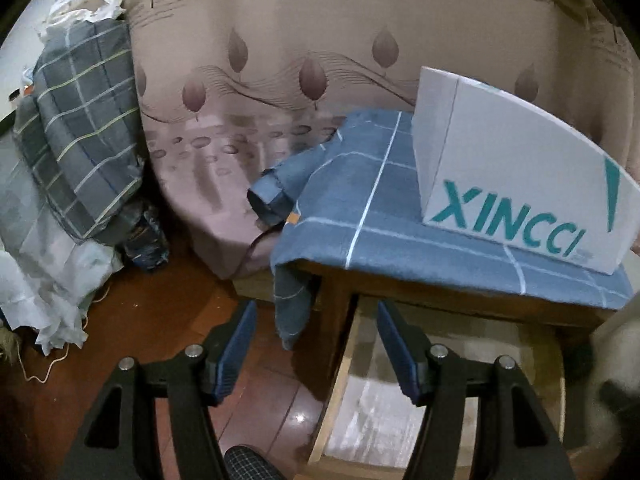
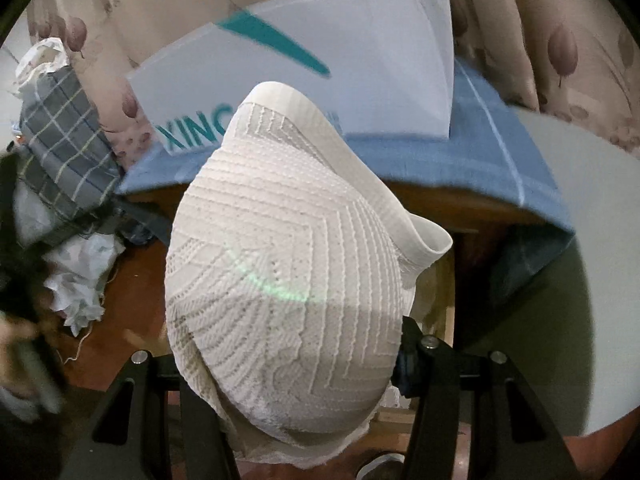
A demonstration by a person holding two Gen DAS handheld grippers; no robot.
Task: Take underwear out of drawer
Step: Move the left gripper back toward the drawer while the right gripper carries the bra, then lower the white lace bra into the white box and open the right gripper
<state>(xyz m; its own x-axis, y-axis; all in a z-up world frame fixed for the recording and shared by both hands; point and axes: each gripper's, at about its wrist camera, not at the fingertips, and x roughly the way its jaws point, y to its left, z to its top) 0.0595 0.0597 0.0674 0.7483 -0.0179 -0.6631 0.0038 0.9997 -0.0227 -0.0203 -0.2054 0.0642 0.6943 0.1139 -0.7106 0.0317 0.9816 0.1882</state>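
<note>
Red-brown tiled floor [image 1: 168, 320] fills the lower left of my left wrist view; a bed with a leaf-print sheet [image 1: 280, 92] runs across from 11 to 1 o'clock.

Wooden worktop [image 1: 460, 292] at 3 o'clock, draped with a blue checked cloth [image 1: 360, 208]. One corner of the cloth hangs over the edge near centre. A white box printed XINCCI [image 1: 520, 184] stands on the cloth at 2 o'clock.

Drawer [image 1: 420, 400] below the worktop is pulled out, at 5 o'clock. What shows of its floor is pale and bare.

Left gripper [image 1: 316, 344]: jaws stand apart with nothing between them. Left blue pad [image 1: 236, 352] is over the floor, right pad over the drawer's near corner.

At 9 o'clock, a grey checked bundle [image 1: 84, 128] leans on crumpled white wrapping [image 1: 52, 280]. A thin cord lies on the floor at 8 o'clock.

Right wrist view: white knitted underwear [image 2: 288, 272] with a chevron pattern and a smooth waistband fills the centre. Right gripper [image 2: 288, 376] jaws are closed on it; the fabric bulges up over them and hides the pads. The garment is up in front of the worktop edge and the box, clear of the drawer. A green lens glare crosses the knit near centre.

Pale round surface [image 2: 580, 280] at 3 o'clock; I cannot tell what it is.

Left edge of this view is blurred.
</note>
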